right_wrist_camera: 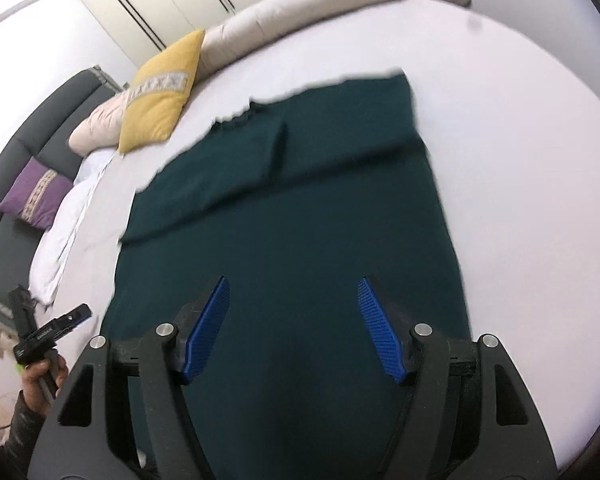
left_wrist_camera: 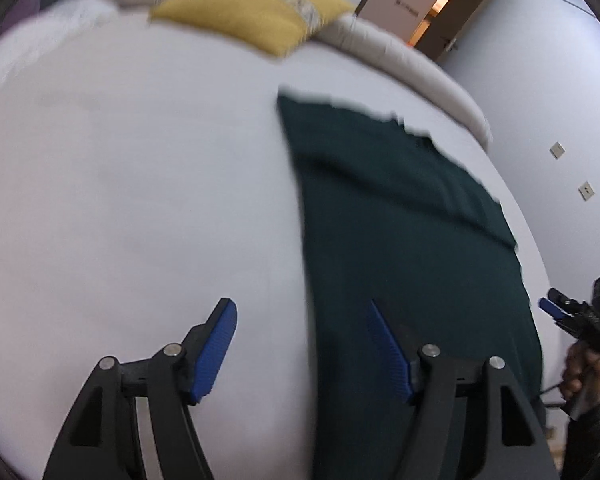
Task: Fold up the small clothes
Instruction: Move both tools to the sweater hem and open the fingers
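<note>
Dark green garment (right_wrist_camera: 292, 208) lies spread flat on the white bed (right_wrist_camera: 520, 160), out in the open sheet and well short of the bed's far edge. A folded-over flap crosses its far part; the far hem looks ragged, though blur makes detail uncertain.

Left claw (left_wrist_camera: 304, 320): jaws apart, nothing between the blue pads (left_wrist_camera: 214, 346). It hangs above the garment's left edge, one finger over bare sheet, the other over green cloth.

Right claw (right_wrist_camera: 294, 300): jaws apart as well, empty, above the near middle of the garment. Neither claw grips cloth.

Each wrist view catches the other claw off to the side with a hand (right_wrist_camera: 40, 376) on its handle.

Far edge of bed: a cream bolster (right_wrist_camera: 340, 4) along the curved rim, a yellow cushion (right_wrist_camera: 160, 92) leaning on it. A purple cushion (right_wrist_camera: 34, 196) sits on a dark sofa beyond the left edge.
</note>
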A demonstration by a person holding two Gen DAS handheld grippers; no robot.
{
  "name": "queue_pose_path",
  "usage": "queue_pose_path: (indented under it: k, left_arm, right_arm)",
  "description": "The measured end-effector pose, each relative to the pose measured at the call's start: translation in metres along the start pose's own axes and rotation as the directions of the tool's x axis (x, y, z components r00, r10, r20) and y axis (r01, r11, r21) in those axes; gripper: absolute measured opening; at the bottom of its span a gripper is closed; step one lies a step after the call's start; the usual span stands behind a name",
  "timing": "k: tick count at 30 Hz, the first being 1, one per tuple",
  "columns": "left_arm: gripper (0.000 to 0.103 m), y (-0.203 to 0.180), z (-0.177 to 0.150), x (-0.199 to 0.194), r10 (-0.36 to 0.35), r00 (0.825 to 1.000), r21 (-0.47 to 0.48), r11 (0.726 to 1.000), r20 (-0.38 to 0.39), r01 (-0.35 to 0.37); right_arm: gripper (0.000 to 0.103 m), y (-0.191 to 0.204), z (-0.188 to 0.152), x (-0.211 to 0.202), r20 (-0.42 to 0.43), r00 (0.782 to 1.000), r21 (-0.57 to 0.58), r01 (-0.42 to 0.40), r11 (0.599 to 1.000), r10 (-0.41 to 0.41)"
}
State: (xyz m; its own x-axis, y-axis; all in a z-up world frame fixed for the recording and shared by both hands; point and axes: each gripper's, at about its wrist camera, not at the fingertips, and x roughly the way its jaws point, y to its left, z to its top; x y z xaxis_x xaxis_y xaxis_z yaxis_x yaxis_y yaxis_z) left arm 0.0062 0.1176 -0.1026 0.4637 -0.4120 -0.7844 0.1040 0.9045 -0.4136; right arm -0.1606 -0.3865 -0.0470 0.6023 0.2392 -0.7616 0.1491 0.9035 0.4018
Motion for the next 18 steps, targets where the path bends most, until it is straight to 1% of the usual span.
queue_pose_path:
  k: [1,2,4,6,9,12,13,15,18]
  left_arm:
    - [0.07,0.002,-0.019,-0.003,-0.022,0.999,-0.015,1.0,-0.037,0.021]
    - [0.07,0.002,-0.032,-0.007,-0.041,0.998,-0.022,0.999,-0.057,0.04]
    - [0.07,0.001,-0.055,-0.016,-0.054,0.995,-0.024,0.998,-0.08,0.053]
    - [0.07,0.0,-0.068,-0.025,-0.071,0.993,-0.041,0.997,-0.095,0.067]
    - [0.07,0.004,-0.082,-0.026,-0.133,0.982,-0.09,0.988,-0.132,0.122]
    - [0.07,0.004,-0.086,-0.024,-0.171,0.974,-0.116,0.981,-0.147,0.155]
    - [0.07,0.004,-0.085,-0.022,-0.187,0.971,-0.126,0.978,-0.153,0.168]
    - [0.07,0.0,-0.087,-0.017,-0.233,0.955,-0.15,0.967,-0.183,0.207]
    - [0.07,-0.006,-0.094,-0.016,-0.246,0.946,-0.136,0.966,-0.21,0.221]
  right_arm:
    - [0.065,-0.007,-0.013,-0.006,-0.014,1.0,0.002,0.002,1.0,-0.002]
    - [0.065,-0.013,-0.025,-0.01,-0.027,1.0,0.002,0.007,1.0,-0.007]
    - [0.065,-0.029,-0.05,-0.02,-0.057,0.998,0.026,0.015,1.0,-0.014]
    - [0.064,-0.046,-0.067,-0.029,-0.062,0.998,0.08,0.002,0.997,0.003]
    - [0.061,-0.065,-0.083,-0.044,-0.047,0.998,0.146,-0.034,0.989,0.041]
    - [0.058,-0.075,-0.092,-0.057,-0.045,0.997,0.166,-0.048,0.985,0.057]
    - [0.058,-0.076,-0.095,-0.061,-0.046,0.998,0.161,-0.046,0.986,0.054]
    - [0.058,-0.077,-0.1,-0.069,-0.045,0.998,0.15,-0.035,0.988,0.042]
    - [0.058,-0.083,-0.106,-0.079,-0.048,0.998,0.159,-0.026,0.987,0.034]
